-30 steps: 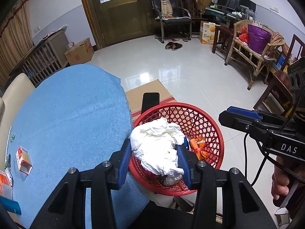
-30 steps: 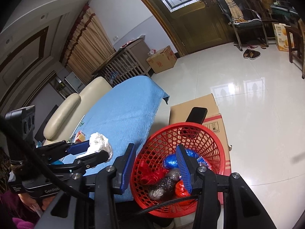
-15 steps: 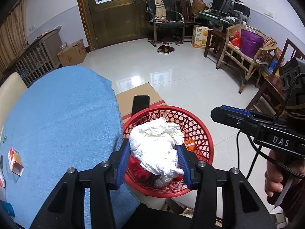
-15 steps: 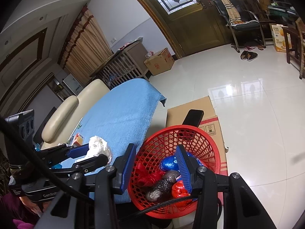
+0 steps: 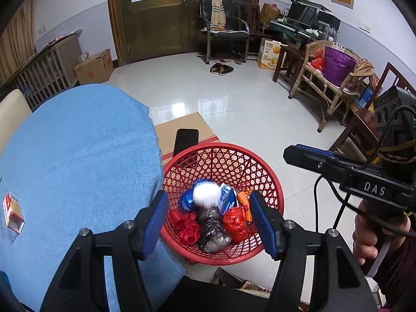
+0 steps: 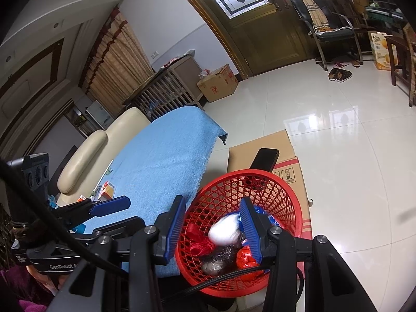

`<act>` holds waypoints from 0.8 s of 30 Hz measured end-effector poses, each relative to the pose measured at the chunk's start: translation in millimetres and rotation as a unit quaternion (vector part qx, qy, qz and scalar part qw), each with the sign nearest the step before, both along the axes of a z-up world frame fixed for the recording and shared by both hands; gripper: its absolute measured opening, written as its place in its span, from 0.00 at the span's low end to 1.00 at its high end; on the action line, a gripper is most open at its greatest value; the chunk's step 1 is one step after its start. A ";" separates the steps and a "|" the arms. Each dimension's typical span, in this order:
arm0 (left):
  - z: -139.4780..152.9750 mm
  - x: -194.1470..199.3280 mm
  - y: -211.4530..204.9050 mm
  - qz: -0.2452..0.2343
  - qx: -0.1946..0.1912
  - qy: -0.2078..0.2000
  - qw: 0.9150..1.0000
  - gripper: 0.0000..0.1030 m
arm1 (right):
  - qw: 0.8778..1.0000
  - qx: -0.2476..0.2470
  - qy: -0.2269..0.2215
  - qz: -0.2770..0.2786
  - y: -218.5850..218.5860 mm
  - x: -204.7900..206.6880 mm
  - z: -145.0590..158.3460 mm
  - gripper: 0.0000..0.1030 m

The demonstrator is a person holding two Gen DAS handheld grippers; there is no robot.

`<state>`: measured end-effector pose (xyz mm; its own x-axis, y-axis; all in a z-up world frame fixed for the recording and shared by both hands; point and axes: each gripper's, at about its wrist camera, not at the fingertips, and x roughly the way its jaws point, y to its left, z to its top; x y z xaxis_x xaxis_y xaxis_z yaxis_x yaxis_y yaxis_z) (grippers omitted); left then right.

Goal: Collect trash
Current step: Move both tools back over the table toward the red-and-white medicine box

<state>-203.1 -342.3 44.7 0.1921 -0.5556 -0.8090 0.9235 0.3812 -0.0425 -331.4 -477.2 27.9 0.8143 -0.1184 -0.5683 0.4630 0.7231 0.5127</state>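
- The left gripper (image 5: 206,219) hangs above the red basket (image 5: 270,179); its jaws have just been opening and now stand wide with nothing between the pads.
- The white paper wad (image 5: 206,195), blurred, sits inside the basket beyond and below those blue fingertips (image 5: 156,214), over red, blue, orange and grey wrapped bundles.
- Only the right wrist view shows the left gripper from the side, and the right gripper (image 6: 212,227) narrow and holding nothing, beside the basket's near rim.
- Only the left wrist view shows a hand (image 5: 366,236) gripping the right tool's handle.
- A small box (image 5: 11,212) lies on the blue cloth (image 5: 78,161), left of the basket.
- Behind the basket, a dark phone (image 5: 186,140) rests on a cardboard carton (image 5: 174,130).
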 end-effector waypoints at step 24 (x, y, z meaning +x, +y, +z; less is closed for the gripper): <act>31.2 76.5 168.5 0.217 -0.062 -0.032 0.974 0.64 | 0.999 -0.001 0.005 0.050 35.5 39.8 25.8 0.46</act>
<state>-126.6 -173.9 75.9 0.4775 -0.5039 -0.7198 0.6793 0.7313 -0.0613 -291.5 -441.6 53.7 0.8166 -0.0377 -0.5760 0.3933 0.7667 0.5074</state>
